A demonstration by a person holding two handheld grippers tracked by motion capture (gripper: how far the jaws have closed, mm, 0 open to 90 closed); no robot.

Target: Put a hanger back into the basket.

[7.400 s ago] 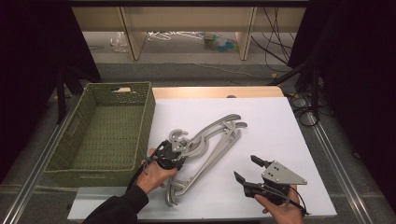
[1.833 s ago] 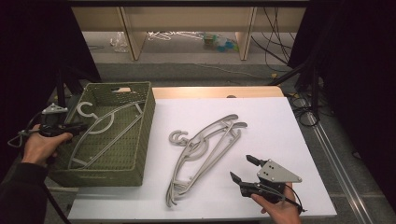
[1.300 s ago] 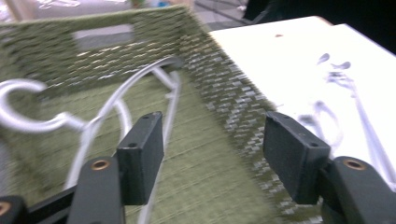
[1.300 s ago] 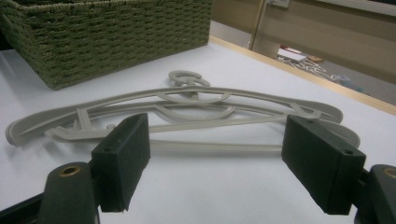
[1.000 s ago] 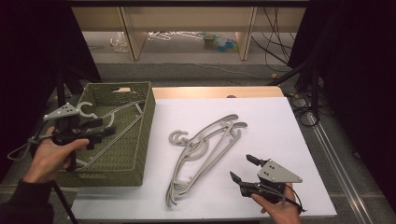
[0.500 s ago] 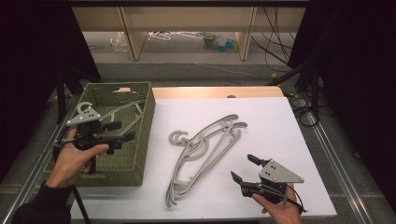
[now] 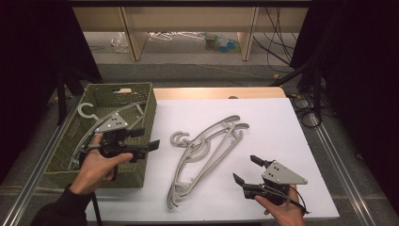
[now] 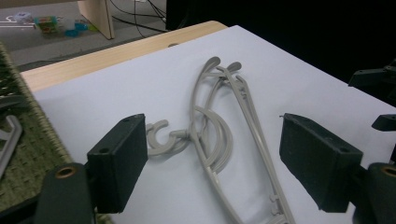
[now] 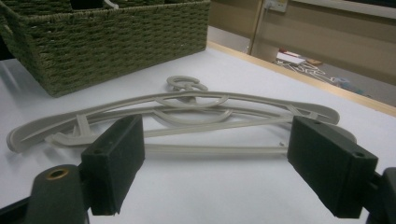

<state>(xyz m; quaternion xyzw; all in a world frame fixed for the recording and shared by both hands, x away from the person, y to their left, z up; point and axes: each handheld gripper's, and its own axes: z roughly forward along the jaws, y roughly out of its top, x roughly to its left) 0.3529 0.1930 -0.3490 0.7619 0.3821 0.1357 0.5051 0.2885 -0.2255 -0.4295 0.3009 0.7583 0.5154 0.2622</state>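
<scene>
While the white table sheet (image 7: 282,141) takes up most of the scene, a green woven basket (image 7: 146,122) sits at its left edge. One grey hanger in the basket (image 7: 101,120) lies inside, long axis running from the near-left corner up toward the far-right, hook at the far-left end; the person's left hand (image 7: 96,167) covers its middle.

On the sheet lies the hanger pile (image 7: 207,150), long axis slanting from near-left to far-right, hook (image 7: 179,139) sticking out leftward toward the basket. Looks like two or three hangers stacked; exact count hard to make out since the arms overlap. In the right gripper view the pile (image 9: 187,116) lies flat and broadside, basket (image 9: 112,42) behind it.

Left gripper (image 7: 148,146) is over the basket's near-right rim, pointing right at the pile. Its jaws have just been opening, stand apart, nothing between them. In the left gripper view the pile (image 8: 224,135) sits ahead between the pads.

Right gripper (image 7: 244,169) rests at the near-right of the sheet, just beside the pile's lower end. Jaws have just been opening, wide apart, nothing in them.
</scene>
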